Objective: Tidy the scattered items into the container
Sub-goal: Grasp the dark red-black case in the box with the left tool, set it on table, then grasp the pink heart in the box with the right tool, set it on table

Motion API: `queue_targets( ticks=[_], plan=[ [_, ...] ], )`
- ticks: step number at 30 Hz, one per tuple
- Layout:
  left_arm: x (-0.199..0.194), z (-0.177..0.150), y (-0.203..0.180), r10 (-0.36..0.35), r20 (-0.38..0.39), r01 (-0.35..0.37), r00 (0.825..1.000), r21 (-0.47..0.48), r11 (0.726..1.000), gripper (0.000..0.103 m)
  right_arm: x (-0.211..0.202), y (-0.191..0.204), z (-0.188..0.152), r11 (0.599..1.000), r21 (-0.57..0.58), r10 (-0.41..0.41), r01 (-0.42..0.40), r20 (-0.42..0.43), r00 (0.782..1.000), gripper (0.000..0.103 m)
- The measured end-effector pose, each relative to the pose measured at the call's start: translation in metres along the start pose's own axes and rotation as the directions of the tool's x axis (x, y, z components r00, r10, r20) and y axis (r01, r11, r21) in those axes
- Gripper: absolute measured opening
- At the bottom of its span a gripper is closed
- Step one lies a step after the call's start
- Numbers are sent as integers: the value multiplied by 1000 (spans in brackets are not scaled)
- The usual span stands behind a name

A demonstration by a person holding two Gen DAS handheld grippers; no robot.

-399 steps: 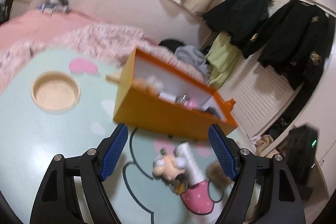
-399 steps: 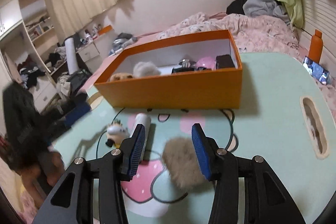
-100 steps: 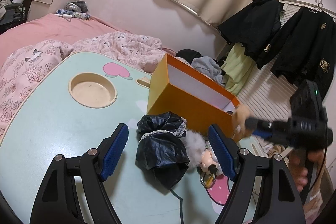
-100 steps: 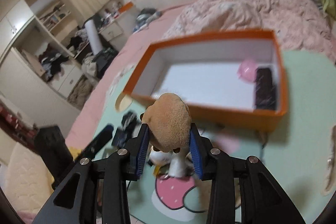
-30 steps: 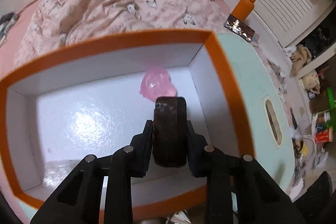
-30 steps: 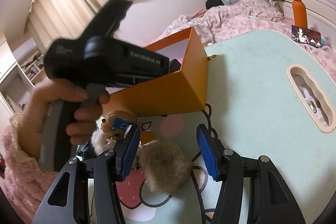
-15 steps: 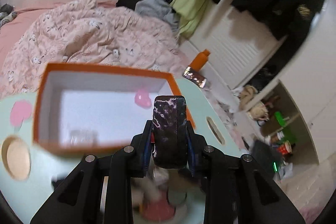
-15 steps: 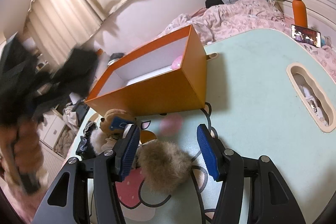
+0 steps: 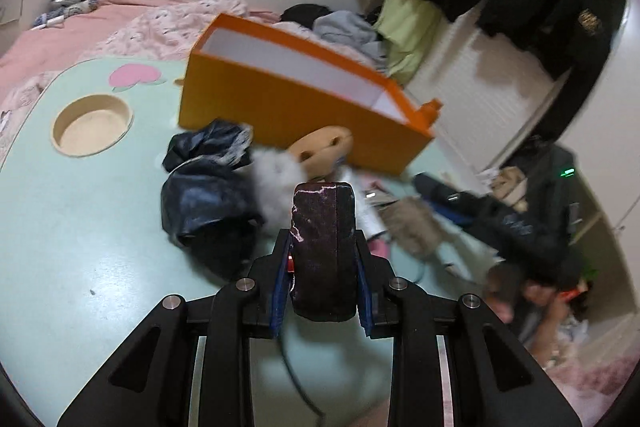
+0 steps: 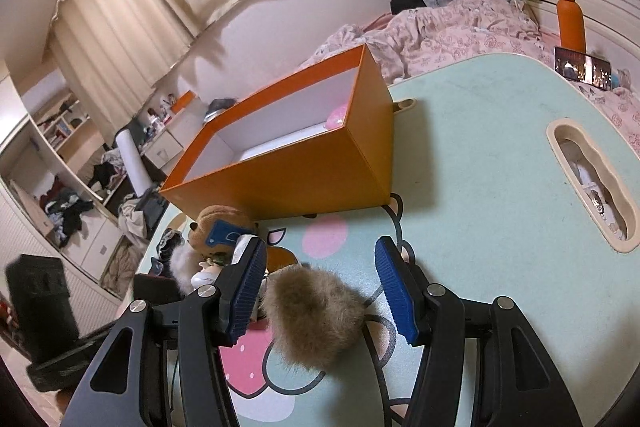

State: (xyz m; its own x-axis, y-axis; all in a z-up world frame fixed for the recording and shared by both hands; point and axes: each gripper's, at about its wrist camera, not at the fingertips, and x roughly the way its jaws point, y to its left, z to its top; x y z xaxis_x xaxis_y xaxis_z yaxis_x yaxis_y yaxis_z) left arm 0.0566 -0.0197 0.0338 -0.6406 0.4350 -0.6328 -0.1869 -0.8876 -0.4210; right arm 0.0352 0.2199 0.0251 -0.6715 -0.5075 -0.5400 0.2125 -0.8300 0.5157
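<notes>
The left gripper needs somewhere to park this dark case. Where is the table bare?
Bare tabletop lies between the orange box and the oblong cutout. The box's front is crowded with the plush dog, black pouch and brown pom-pom.

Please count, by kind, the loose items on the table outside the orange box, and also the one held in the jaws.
Furry pom-poms: 2, brown and white
Plush dog: 1
Black crumpled bag: 1
Small figurine: 1
Dark marbled case, held by the left gripper: 1
Total: 6
</notes>
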Motion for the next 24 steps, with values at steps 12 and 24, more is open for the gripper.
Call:
queue_targets(
  ticks=[12,24],
  plan=[
    [-16,-3,3,-45,177,44,983,10,999,67,-2,1,1,1000,-10,9,-9,27,1000,57],
    [-21,-8,23,-35,241,49,970,-51,998,68,55,74,128,952,-284,-151,112,-121,981,51]
  ],
)
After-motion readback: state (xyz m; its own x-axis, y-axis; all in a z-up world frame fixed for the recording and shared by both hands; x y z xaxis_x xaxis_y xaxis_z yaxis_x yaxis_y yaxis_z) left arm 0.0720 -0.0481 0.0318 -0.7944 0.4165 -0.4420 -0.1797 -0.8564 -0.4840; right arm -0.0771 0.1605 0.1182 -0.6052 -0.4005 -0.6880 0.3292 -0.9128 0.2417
